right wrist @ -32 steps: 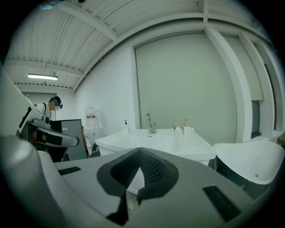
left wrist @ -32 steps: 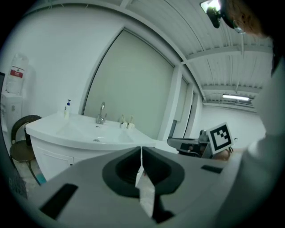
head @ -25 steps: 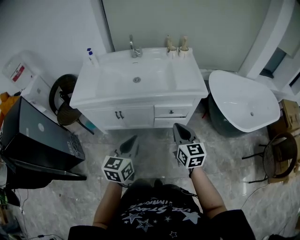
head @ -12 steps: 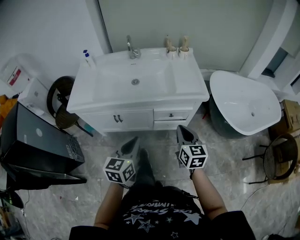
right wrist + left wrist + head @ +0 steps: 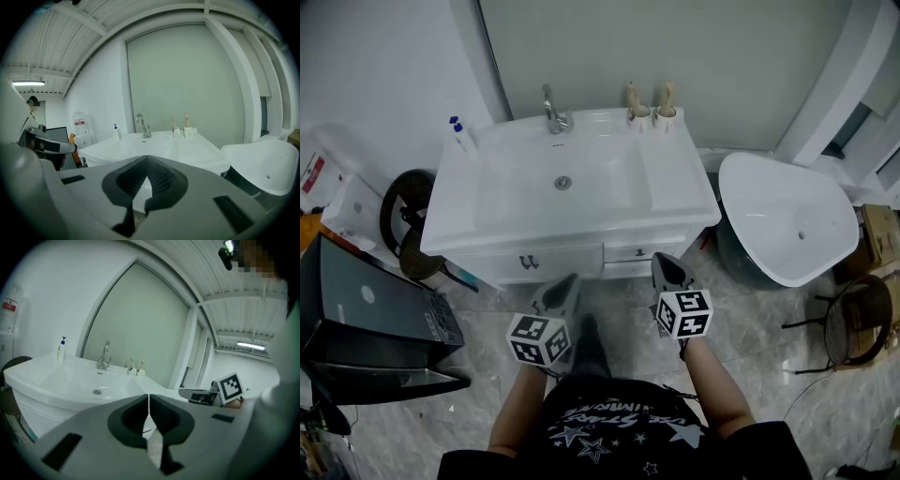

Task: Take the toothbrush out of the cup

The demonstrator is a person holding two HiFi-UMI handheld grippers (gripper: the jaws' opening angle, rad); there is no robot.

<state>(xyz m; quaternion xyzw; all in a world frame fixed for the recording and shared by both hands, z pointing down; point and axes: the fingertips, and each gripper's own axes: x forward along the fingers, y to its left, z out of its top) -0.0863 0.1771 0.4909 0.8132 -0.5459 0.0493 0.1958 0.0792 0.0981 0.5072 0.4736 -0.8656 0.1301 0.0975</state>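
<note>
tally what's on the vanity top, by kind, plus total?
faucet: 1
pump bottle: 1
cups: 2
toothbrushes, one in each cup: 2
Total: 6

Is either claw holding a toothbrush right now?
No, both toothbrushes stand in their cups at the back of the sink, while the left claw and right claw are shut on nothing.

The head view looks steeply down on the white ceramic washbasin cabinet (image 5: 675, 187); both gripper views face it low from the near side, sharing its far chrome tap (image 5: 551, 111) and white cups (image 5: 637, 112)
</note>
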